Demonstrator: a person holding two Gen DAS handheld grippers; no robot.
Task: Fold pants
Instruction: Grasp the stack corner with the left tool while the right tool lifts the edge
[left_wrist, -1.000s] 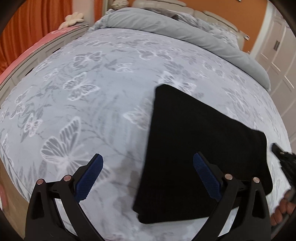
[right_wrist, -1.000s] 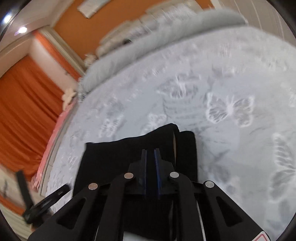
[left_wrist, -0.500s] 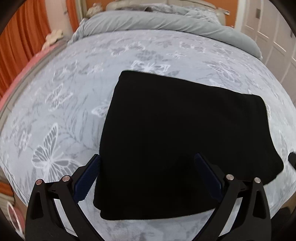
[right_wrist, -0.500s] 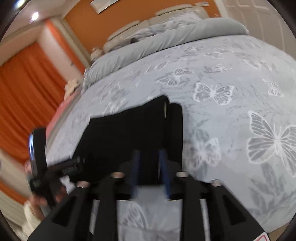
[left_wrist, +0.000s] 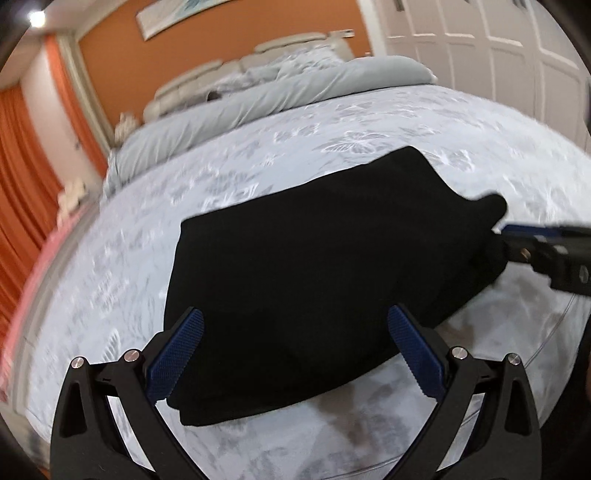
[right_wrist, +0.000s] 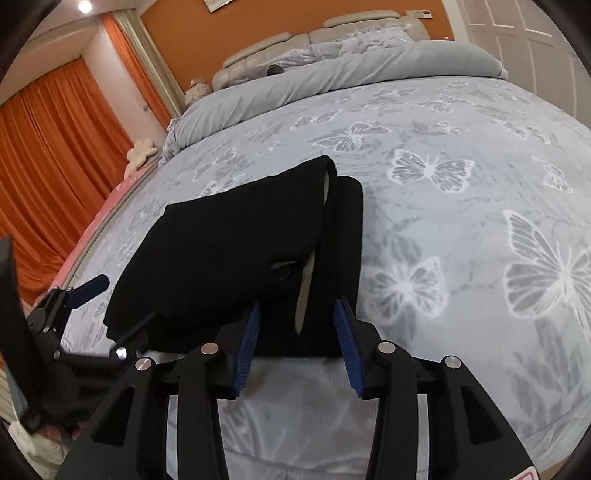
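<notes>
Pants (left_wrist: 325, 280): black, folded into a thick flat packet; lying on the bed near its foot edge, seen as (right_wrist: 236, 258) from the right wrist view.
Fold edge: on the right side of the packet a narrow outer strip (right_wrist: 341, 258) stands apart from the main part, with a pale lining showing in the gap between them.
Far right corner: raised into a small bump (left_wrist: 491, 206), just beside the tip of the other tool.
Left gripper (left_wrist: 295, 356): jaws spread wide, nothing between them; blue ribbed pads (left_wrist: 177, 354) on both sides of the near part of the packet, whether touching the cloth, cannot tell.
Left gripper from the other side (right_wrist: 74, 295): at the left end of the packet, one blue pad pointing toward the cloth.
Right gripper (right_wrist: 295, 347): jaws parted to a middle width, gripping nothing; pads (right_wrist: 245, 350) at the near edge of the packet, to both sides of the gap with the lining.
Right gripper in the left wrist view (left_wrist: 546, 247): coming in from the right edge, blurred, tip close to the raised corner.
Bedspread (right_wrist: 461, 221): pale grey-blue with white butterfly print, under the pants.
Duvet (right_wrist: 332, 74): plain grey, rolled across the head of the bed.
Headboard (right_wrist: 314, 37): beige, padded.
Curtain (right_wrist: 55, 155): orange, at the left.
Wardrobe doors (left_wrist: 480, 44): white panelled, at the right.
</notes>
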